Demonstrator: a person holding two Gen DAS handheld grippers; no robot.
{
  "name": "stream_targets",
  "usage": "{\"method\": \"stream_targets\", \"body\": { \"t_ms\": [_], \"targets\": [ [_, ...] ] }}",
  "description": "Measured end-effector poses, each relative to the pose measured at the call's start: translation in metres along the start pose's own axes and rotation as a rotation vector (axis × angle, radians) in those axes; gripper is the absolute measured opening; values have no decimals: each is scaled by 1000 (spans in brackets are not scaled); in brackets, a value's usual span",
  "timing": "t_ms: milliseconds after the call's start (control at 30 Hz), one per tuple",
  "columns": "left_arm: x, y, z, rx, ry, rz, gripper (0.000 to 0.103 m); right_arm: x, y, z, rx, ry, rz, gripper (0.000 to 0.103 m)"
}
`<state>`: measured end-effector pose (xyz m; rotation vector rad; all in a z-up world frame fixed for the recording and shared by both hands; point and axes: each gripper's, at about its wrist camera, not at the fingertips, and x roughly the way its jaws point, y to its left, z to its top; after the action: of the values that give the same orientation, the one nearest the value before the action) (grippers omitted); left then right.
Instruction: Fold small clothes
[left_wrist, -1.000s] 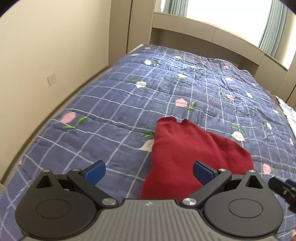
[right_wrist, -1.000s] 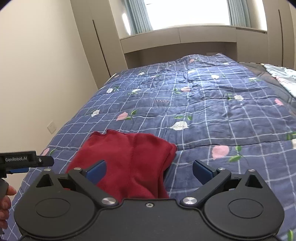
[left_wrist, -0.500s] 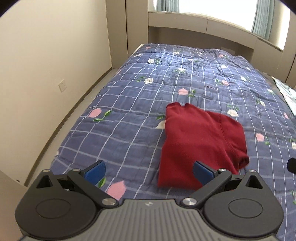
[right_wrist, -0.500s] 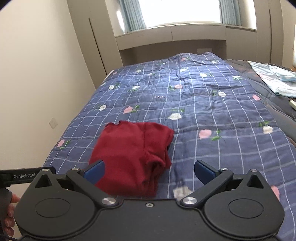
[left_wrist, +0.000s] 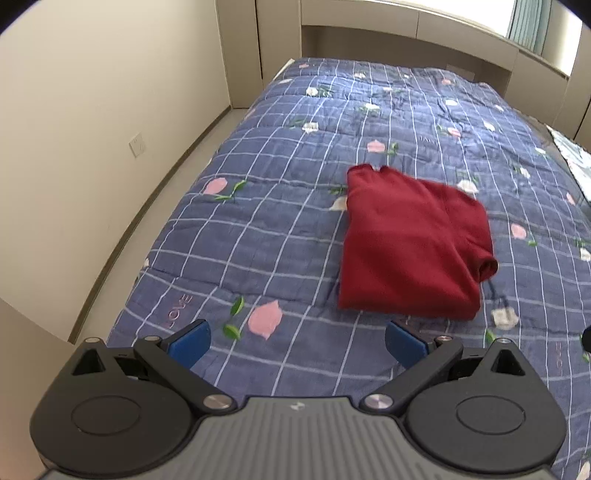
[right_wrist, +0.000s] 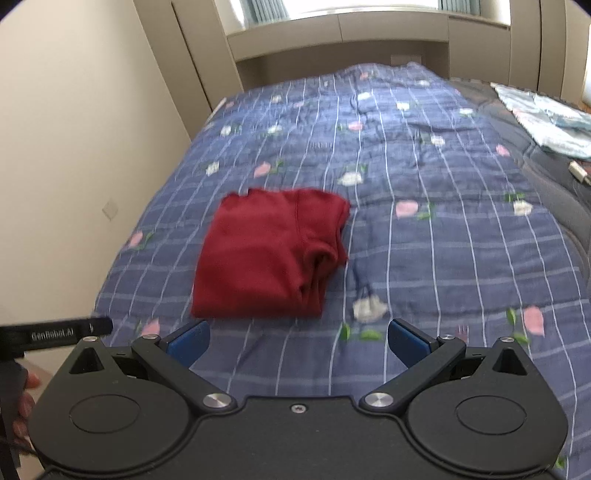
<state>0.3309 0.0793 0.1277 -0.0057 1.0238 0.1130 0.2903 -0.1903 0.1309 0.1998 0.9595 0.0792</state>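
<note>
A dark red garment (left_wrist: 410, 243) lies folded into a compact rectangle on the blue checked bedspread (left_wrist: 280, 221); its thick folded edge faces right. In the right wrist view the same red garment (right_wrist: 269, 254) rests ahead and slightly left. My left gripper (left_wrist: 297, 341) hangs open above the quilt, short of the garment and to its left, holding nothing. My right gripper (right_wrist: 297, 341) is open too, a little back from the garment's near edge, with only quilt between its blue fingers (right_wrist: 406, 345).
The bed's left edge runs along a beige wall (left_wrist: 92, 129) with a socket. A pale blue patterned cloth (right_wrist: 546, 122) lies at the far right of the bed. The other gripper's black body (right_wrist: 55, 334) and a hand show at the right wrist view's left edge.
Both grippers have pulled back and up from the red garment, which now lies free and folded ahead of them. The jaws stay open throughout.
</note>
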Motion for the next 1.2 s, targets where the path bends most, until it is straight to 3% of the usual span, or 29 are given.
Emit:
{"method": "stream_targets", "body": {
  "t_ms": [467, 1200],
  "targets": [
    [-8, -3, -23, 32, 65, -13, 102, 2, 3, -15, -14, 76, -16, 102],
    [-5, 0, -18, -10, 81, -1, 102, 9, 3, -7, -24, 93, 1, 102]
  ]
}}
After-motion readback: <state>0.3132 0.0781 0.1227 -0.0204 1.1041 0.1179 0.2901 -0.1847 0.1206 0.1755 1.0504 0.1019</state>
